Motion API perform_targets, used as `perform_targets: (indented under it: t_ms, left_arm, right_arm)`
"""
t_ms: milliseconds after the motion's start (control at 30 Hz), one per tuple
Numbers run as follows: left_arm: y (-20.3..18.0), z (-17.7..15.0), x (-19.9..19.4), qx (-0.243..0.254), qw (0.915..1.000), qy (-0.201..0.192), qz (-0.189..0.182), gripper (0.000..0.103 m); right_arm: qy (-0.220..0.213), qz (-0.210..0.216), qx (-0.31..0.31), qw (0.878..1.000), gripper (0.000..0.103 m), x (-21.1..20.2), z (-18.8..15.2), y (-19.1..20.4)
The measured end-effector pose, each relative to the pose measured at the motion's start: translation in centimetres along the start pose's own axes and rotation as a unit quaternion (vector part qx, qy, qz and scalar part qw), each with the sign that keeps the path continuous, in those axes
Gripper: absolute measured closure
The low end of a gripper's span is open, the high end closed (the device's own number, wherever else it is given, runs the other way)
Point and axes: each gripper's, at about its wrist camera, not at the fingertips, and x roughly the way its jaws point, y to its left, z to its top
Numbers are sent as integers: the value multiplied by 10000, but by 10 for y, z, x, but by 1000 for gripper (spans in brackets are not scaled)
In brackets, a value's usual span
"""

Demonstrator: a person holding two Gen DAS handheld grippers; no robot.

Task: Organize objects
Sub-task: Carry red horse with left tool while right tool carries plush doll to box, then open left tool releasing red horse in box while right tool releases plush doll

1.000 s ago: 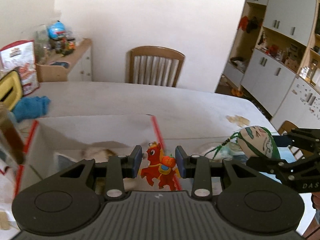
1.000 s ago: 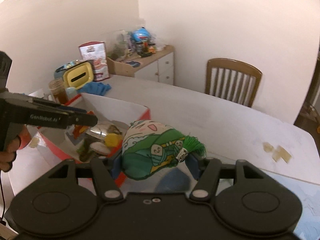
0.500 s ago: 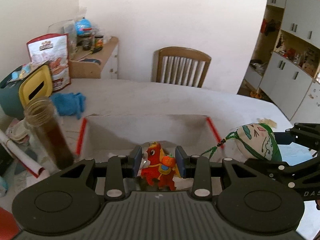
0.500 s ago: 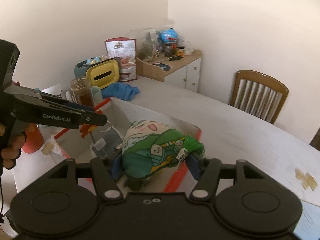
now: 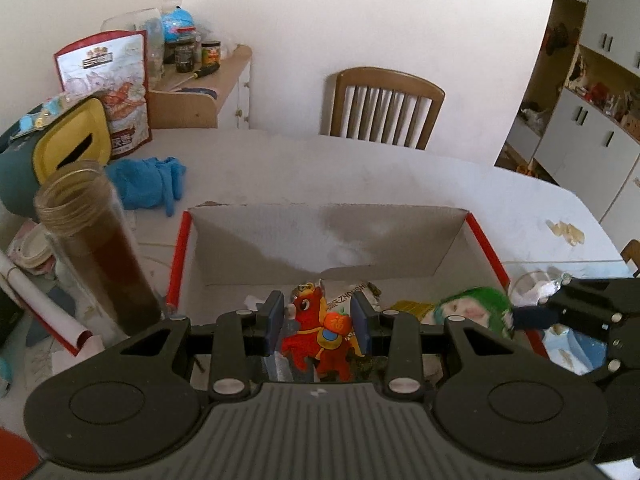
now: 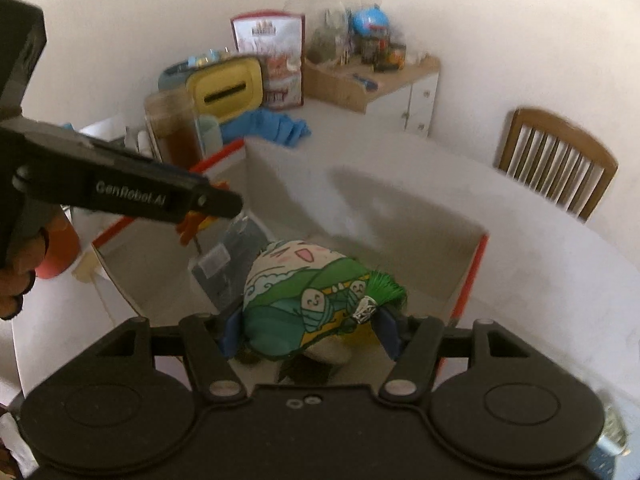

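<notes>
Beside left gripper (image 5: 318, 322): tall brown jar (image 5: 94, 248), left of box (image 5: 328, 236).
Left gripper: clamps red horse toy (image 5: 316, 334) over box.
Right gripper (image 6: 310, 330): clamps green pouch (image 6: 308, 300) above box interior.
Room: box's far half bare.

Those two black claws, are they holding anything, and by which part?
Left gripper pinches a red toy horse by its sides. Right gripper clamps a green printed pouch across its lower end.
</notes>
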Motion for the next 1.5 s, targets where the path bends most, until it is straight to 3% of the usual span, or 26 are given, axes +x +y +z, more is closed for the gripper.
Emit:
perform_targets:
  t_ms: [333,767,833,967,1100,1500]
  left_arm:
    - [-11,-6,47,316,9984,464,85,67]
    - [-12,-18,74,305,9935,1087,112,67]
    - [-11,-21,75,280,9930,1142,113,67]
    - [-8,-21,75,212,9927,1185,68,65]
    - [-8,-23,69,170,9938,1103,3,47]
    - [-22,-20,29,189,9973,686,-183,46]
  right_arm:
    - [446,85,198,9988,38,21,-13,3]
    - [495,-93,248,9984,33,24,-12,5]
    - [457,-89,241,9986,28,21,-12,5]
    - [330,-4,304,9990,23,11,-13,2]
    - [229,0,461,9987,22,1,-15,-6]
    - [-217,-42,779,9967,22,-45,-18,-19]
